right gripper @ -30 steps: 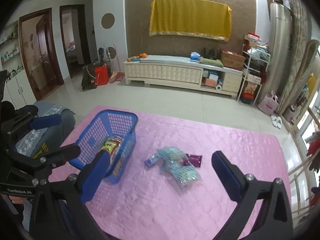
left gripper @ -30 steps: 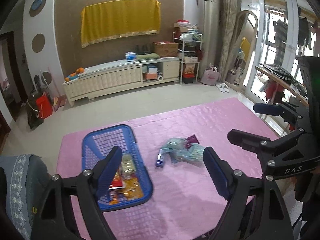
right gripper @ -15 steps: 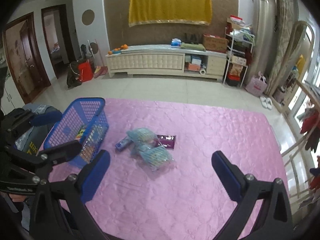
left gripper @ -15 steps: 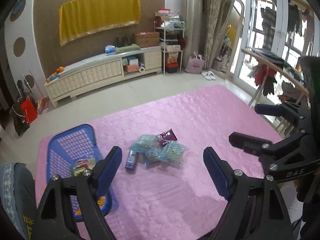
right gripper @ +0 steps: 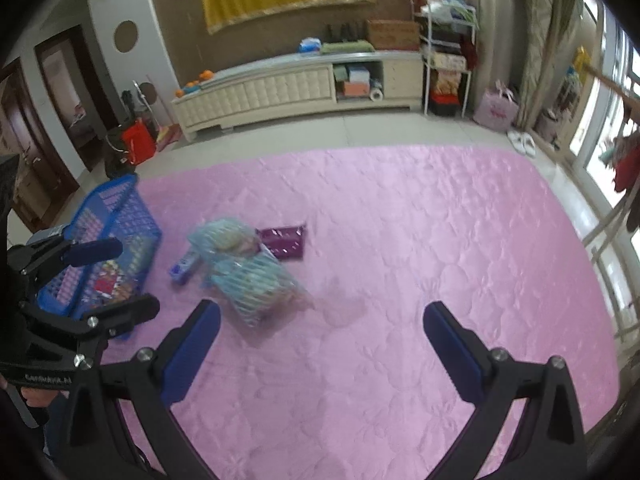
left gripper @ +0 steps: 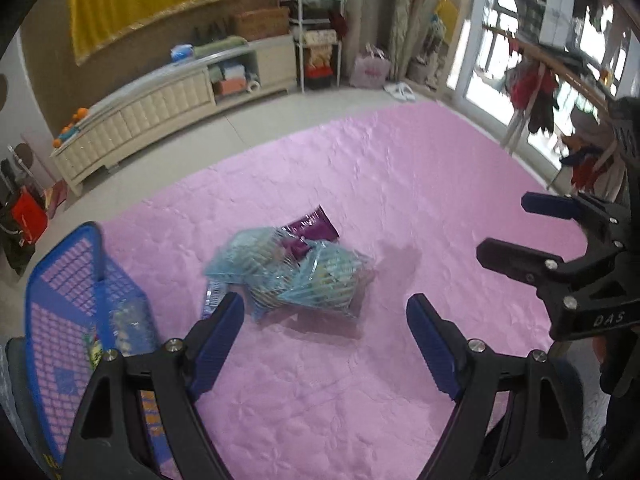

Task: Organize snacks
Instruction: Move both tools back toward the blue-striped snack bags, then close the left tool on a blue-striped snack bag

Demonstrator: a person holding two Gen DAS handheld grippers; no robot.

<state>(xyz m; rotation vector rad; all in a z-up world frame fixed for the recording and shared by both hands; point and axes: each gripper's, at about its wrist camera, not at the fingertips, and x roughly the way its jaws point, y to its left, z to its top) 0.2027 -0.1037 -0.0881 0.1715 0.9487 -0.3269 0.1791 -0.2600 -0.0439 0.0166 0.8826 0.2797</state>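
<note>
Two light blue snack bags (left gripper: 304, 276) lie in a heap on the pink mat (left gripper: 400, 208), with a purple packet (left gripper: 310, 229) behind them and a small blue-violet packet (left gripper: 213, 298) at their left. The heap also shows in the right wrist view (right gripper: 244, 268), with the purple packet (right gripper: 284, 242) and the small packet (right gripper: 183, 267). A blue basket (left gripper: 64, 304) with snacks inside stands at the left; in the right wrist view the basket (right gripper: 116, 236) is left of the heap. My left gripper (left gripper: 324, 320) is open just in front of the heap. My right gripper (right gripper: 320, 332) is open, right of the heap.
The pink mat (right gripper: 440, 240) ends at a tiled floor (right gripper: 320, 132). A long cream cabinet (right gripper: 280, 88) stands along the far wall. A drying rack with clothes (left gripper: 560, 92) is at the right by the windows. A grey cushion edge (left gripper: 8, 400) sits beside the basket.
Both grippers moved right and closer to the heap of snack bags. The basket slid toward the left edge of both views. Both stay open.
</note>
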